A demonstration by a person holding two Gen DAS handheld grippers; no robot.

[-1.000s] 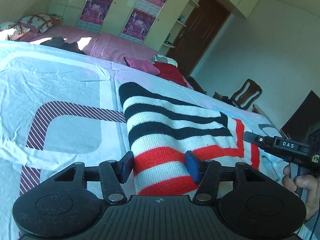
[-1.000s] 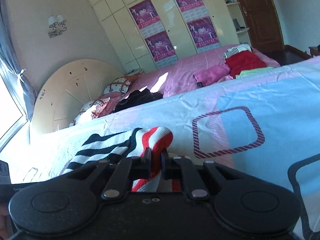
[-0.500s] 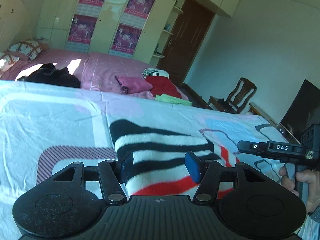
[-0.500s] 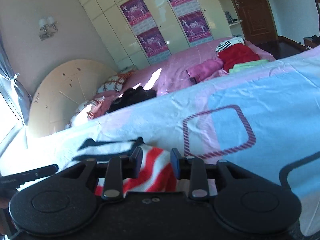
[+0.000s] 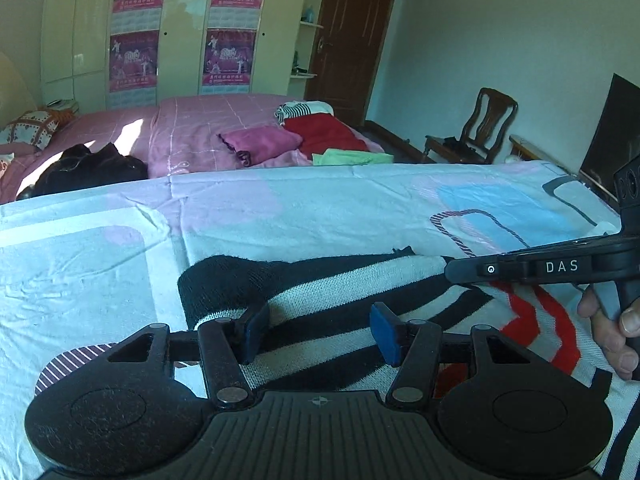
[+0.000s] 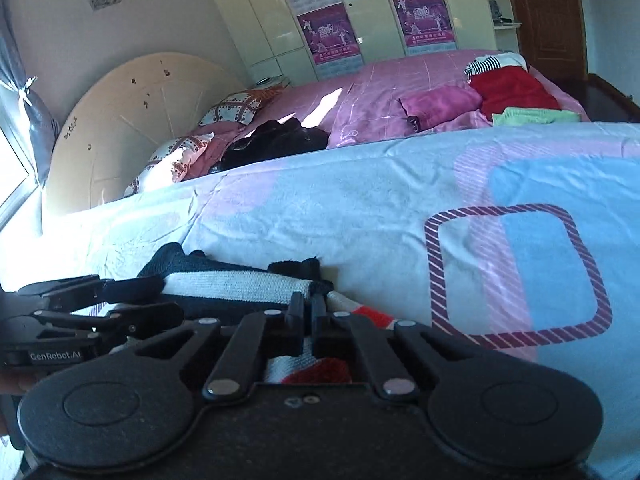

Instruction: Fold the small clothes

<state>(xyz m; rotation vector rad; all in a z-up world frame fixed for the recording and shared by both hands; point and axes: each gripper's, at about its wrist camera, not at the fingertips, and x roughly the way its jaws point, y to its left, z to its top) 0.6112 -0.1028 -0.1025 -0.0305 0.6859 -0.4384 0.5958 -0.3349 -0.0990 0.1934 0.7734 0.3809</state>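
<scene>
1. The striped sweater [image 5: 340, 292] lies flat on the near bed [image 5: 280, 208], spread across its patterned sheet.
2. The left gripper [image 5: 316, 332] hangs over the sweater's near edge, jaws released and apart, pads clear of the knit.
3. The right gripper [image 6: 307, 312] sits at the sweater's right side, jaws clenched together; whether they pinch any knit cannot be told.
4. A hand [image 5: 612, 332] holds that gripper's handle, right of the sweater.
5. Beyond the sweater, a pink bed [image 5: 208, 128] carries folded clothes [image 5: 328, 136].
</scene>
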